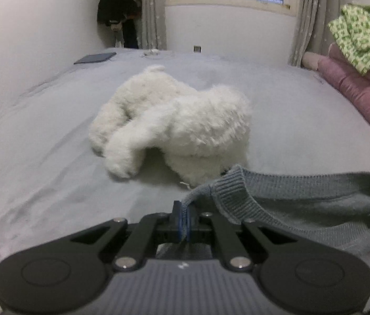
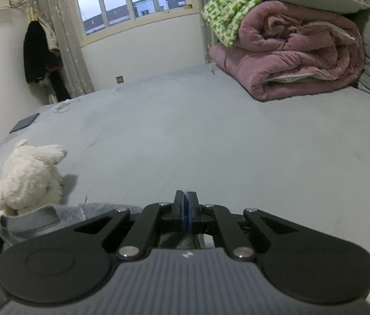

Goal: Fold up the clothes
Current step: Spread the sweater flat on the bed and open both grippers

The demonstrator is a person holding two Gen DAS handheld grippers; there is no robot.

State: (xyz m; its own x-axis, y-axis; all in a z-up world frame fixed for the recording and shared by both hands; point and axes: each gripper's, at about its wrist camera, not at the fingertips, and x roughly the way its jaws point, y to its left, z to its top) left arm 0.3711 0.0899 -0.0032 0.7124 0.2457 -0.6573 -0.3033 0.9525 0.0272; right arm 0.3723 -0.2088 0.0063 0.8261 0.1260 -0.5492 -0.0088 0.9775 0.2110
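The left gripper (image 1: 182, 216) is pinching the grey sweater (image 1: 303, 204) at lower right, before the white plush toy (image 1: 174, 120); the right gripper (image 2: 186, 208) is pinching its edge too.

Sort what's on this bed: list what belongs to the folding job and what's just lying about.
Job: grey knit sweater, left gripper and right gripper, both clamped on it.

Lying about: white fluffy garment, pink quilt, green patterned cloth, dark tablet.

Open bed sheet (image 2: 211, 136) ahead; white plush toy (image 1: 174, 120) blocks left, rolled quilt (image 2: 289, 63) far right.
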